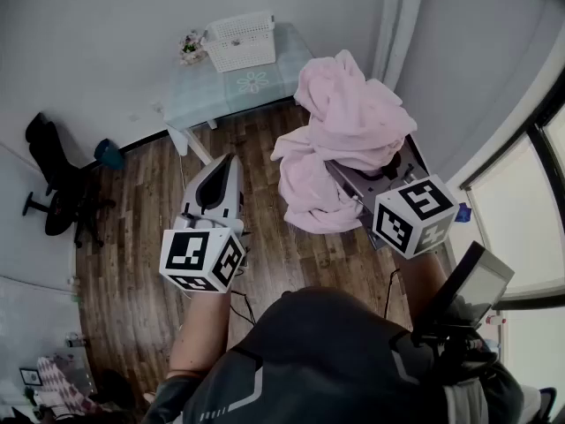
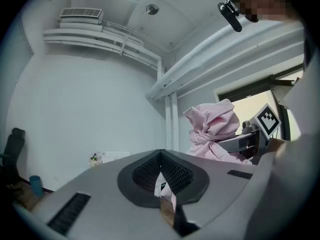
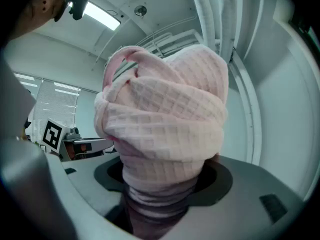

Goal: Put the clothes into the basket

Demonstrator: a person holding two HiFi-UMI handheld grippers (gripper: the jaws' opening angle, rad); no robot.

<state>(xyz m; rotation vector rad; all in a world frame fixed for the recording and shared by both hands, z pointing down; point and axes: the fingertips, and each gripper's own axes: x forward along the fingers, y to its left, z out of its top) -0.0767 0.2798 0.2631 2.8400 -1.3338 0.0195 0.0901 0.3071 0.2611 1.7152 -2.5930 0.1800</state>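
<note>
A pink waffle-knit garment (image 1: 349, 122) hangs bunched in the air at the right, over the wooden floor. My right gripper (image 1: 353, 177) is shut on it, with the cloth (image 3: 165, 114) piled thick between the jaws and hiding the fingertips. The same pink bundle (image 2: 212, 129) shows at the right of the left gripper view. Held lower and to the left, my left gripper (image 1: 226, 161) has its jaws together, shut (image 2: 162, 174), with nothing in them. The white basket (image 1: 240, 41) stands on a pale table (image 1: 256, 82) far ahead.
A small flower pot (image 1: 190, 47) sits beside the basket on the table. A black office chair (image 1: 53, 184) and a teal object (image 1: 109, 155) stand at the left wall. A window runs along the right side (image 1: 530, 193).
</note>
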